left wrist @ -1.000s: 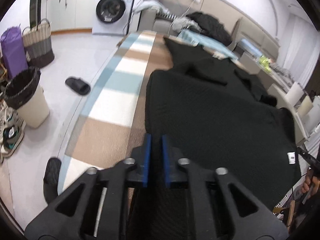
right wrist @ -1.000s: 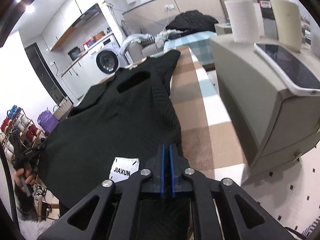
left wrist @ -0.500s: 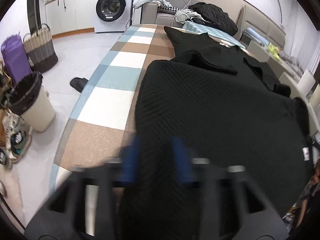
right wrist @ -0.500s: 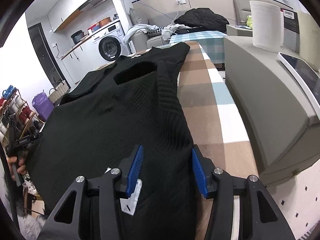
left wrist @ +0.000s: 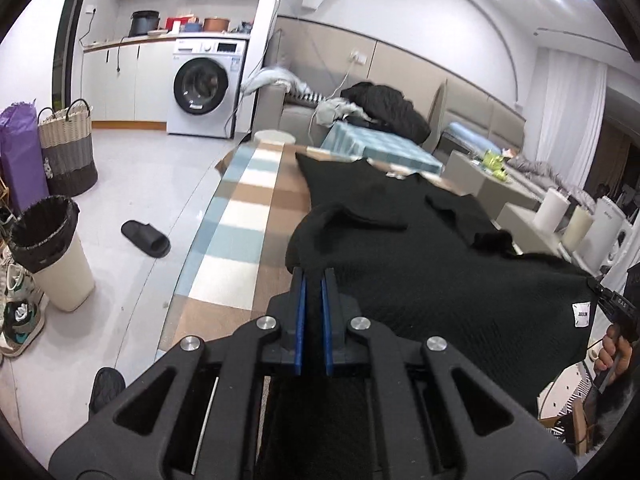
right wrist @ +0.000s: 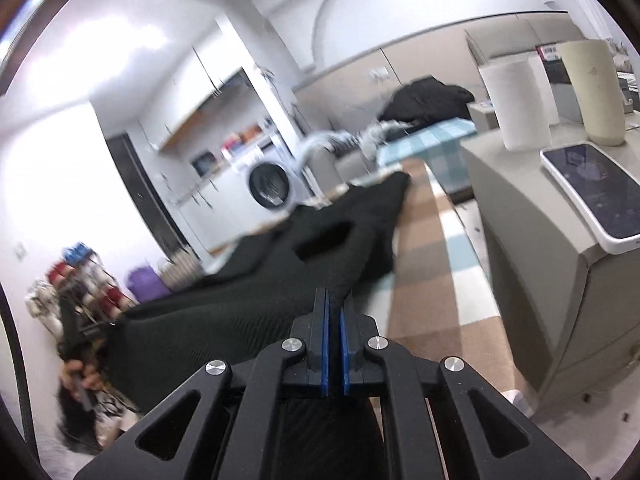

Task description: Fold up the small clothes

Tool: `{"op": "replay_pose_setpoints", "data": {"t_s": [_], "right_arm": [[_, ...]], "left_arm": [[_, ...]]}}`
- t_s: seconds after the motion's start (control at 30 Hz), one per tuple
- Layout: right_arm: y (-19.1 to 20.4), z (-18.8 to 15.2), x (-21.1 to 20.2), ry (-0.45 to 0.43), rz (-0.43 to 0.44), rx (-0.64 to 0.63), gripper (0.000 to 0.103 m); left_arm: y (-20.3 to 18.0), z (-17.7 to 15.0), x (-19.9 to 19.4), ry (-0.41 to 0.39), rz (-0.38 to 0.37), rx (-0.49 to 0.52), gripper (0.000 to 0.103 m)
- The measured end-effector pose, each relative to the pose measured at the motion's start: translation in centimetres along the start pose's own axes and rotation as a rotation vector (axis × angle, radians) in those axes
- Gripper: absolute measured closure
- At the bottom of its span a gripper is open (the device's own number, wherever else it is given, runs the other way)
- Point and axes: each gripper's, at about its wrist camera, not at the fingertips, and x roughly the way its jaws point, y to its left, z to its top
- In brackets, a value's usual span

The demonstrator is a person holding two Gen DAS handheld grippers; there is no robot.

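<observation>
A black knit garment (left wrist: 420, 272) lies lengthwise on the checked table (left wrist: 240, 232), its near hem raised off the top. My left gripper (left wrist: 313, 275) is shut on the hem's left corner. My right gripper (right wrist: 334, 297) is shut on the right corner of the same garment (right wrist: 280, 280), beside the table (right wrist: 432, 280). A white label (left wrist: 581, 314) shows near the right corner. In the left wrist view the right gripper is a dark shape at the far right edge, with a hand (left wrist: 612, 356) below it. The far end of the garment still rests flat.
A lined bin (left wrist: 52, 256), a black slipper (left wrist: 146, 238) and woven baskets (left wrist: 68, 148) stand on the floor to the left. A grey cabinet (right wrist: 528, 288) with a flat device (right wrist: 592, 196) and paper rolls (right wrist: 516, 104) borders the table's right side. A sofa with piled clothes (left wrist: 384, 108) is beyond.
Both grippers stood wider apart over the hem half a second ago and have since closed on it. Both have risen, and the garment's near edge has lifted off the table.
</observation>
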Motion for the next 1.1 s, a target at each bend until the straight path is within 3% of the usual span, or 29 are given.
{"op": "replay_pose_setpoints", "data": {"t_s": [0.23, 0.47, 0.7, 0.97, 1.03, 1.1], "right_arm": [[0.7, 0.2, -3.0, -0.034, 0.000, 0.006, 0.099], [1.4, 3.1, -0.2, -0.022, -0.040, 0.012, 0.099], [1.1, 8.1, 6.9, -0.016, -0.158, 0.015, 0.099], [-2.0, 11.1, 16.9, 0.071, -0.317, 0.076, 0.098], [-2.9, 11.1, 18.7, 0.130, -0.355, 0.078, 0.088], [-3.9, 10.8, 20.2, 0.232, -0.384, 0.089, 0.056]], "left_arm": [[-0.5, 0.3, -1.8, -0.023, -0.049, -0.004, 0.098], [0.6, 2.1, 0.0, -0.034, -0.034, -0.075, 0.098], [1.6, 5.8, 7.3, 0.003, 0.013, -0.135, 0.098], [1.8, 8.9, 18.1, 0.089, 0.136, -0.132, 0.098], [1.9, 8.7, 20.1, 0.130, 0.162, -0.134, 0.097], [2.0, 8.1, 21.4, 0.193, 0.165, -0.126, 0.091]]}}
